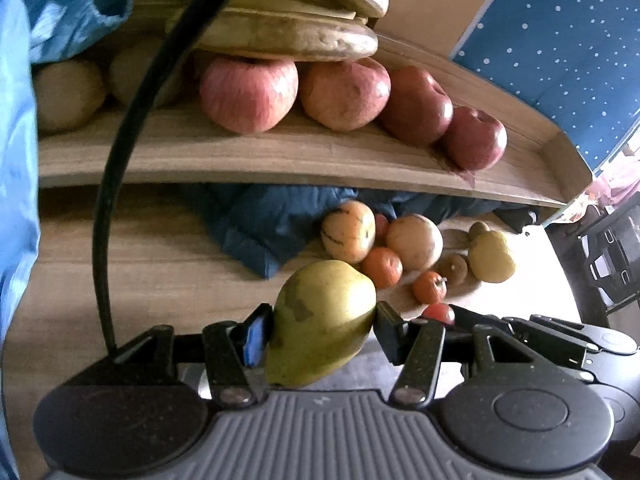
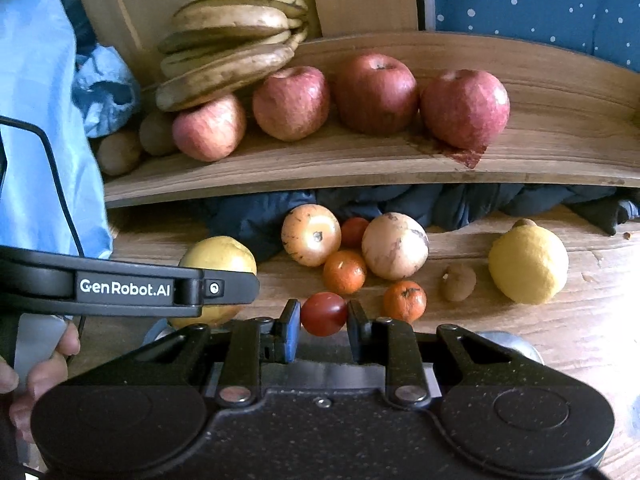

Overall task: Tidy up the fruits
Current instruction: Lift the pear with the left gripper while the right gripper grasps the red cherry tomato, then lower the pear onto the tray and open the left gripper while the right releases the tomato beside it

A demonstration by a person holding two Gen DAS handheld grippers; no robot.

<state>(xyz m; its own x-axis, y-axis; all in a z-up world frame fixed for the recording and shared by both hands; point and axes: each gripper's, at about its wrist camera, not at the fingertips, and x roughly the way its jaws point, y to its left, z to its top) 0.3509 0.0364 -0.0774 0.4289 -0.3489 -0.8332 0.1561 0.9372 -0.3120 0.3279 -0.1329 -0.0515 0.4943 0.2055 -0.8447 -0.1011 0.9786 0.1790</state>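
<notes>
My left gripper (image 1: 322,330) is shut on a yellow-green pear (image 1: 320,320), held above the wooden table (image 1: 160,280). That pear (image 2: 218,258) also shows in the right wrist view, partly behind the left gripper's body. My right gripper (image 2: 323,322) is shut on a small red tomato (image 2: 324,314), which also peeks out in the left wrist view as the tomato (image 1: 439,313). On the table lie several loose fruits: two pale round fruits (image 2: 311,235) (image 2: 395,246), two small oranges (image 2: 345,272) (image 2: 405,301), a kiwi (image 2: 458,282) and a lemon (image 2: 528,265).
A raised wooden shelf (image 2: 320,168) holds several red apples (image 2: 376,94), a bunch of brown-spotted bananas (image 2: 228,48) and kiwis (image 2: 120,152) at the left. Dark blue cloth (image 2: 440,200) lies under the shelf. A blue bag (image 2: 104,88), a black cable (image 1: 120,180) and a hand (image 2: 40,376) are at the left.
</notes>
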